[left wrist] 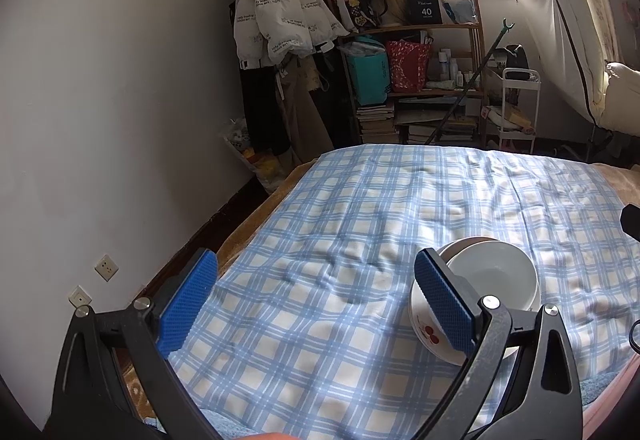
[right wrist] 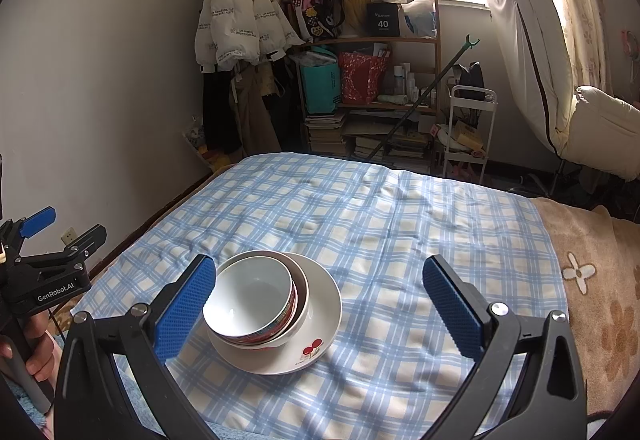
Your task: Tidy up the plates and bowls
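Both hand-held grippers stand with their blue-padded jaws spread wide and nothing between them: the left gripper [left wrist: 316, 300] hangs over the left half of the blue checked cloth [left wrist: 320, 240], and the right gripper [right wrist: 320, 304] hovers just above and in front of the stacked dishes. In the left wrist view the stack is half hidden: the gripper's right finger pad [left wrist: 444, 304] covers its near left side, so only the white top bowl [left wrist: 494, 280], a sliver of a darker rim behind it and a cherry print low on the outside can be seen, and what carries the stack cannot be made out. The right wrist view shows it whole: a white plate [right wrist: 320, 340] with a cherry print on its near rim lies on the cloth, and on it sit nested bowls, the top bowl [right wrist: 250, 294] white inside with a coloured band around its outside, set in a bowl with a brown rim [right wrist: 303, 286]; how many bowls lie beneath is hard to tell. This view also shows the left gripper [right wrist: 60, 236] from the side at the left edge, with a hand [right wrist: 38, 356] around its handle, partly cut off by the frame. In the left view only a dark corner at the right edge hints at the other tool. A brown flowered blanket [right wrist: 592, 280] shows beside the cloth.
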`<state>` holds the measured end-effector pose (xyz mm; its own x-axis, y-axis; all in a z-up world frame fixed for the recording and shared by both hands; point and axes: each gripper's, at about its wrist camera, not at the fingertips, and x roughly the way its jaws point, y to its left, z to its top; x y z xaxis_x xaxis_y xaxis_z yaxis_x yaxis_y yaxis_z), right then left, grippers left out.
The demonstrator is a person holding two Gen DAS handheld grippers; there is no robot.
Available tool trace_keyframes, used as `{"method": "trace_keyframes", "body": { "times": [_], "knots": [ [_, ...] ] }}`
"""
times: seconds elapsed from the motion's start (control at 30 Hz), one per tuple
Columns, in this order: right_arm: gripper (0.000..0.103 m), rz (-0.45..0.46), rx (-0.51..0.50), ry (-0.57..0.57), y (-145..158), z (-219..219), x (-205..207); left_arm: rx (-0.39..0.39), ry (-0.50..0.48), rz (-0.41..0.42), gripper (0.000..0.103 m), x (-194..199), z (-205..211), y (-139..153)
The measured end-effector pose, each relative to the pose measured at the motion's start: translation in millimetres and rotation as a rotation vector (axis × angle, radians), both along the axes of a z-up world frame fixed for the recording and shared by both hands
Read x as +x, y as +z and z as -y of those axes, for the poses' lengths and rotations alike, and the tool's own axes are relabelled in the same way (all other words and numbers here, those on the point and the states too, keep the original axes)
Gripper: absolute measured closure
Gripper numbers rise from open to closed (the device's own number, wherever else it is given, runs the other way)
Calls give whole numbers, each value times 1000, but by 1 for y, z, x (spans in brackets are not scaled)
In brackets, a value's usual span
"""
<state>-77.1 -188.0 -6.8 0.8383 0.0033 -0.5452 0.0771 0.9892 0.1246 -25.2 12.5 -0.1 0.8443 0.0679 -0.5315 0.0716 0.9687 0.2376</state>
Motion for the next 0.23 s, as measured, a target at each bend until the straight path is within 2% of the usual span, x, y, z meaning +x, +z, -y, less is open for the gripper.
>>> {"method": "trace_keyframes", "body": {
  "times": [0.23],
  "knots": [
    [0,0,1,-1,1,0,0,-2,-10,1,5,1,-2,1]
  ]
}}
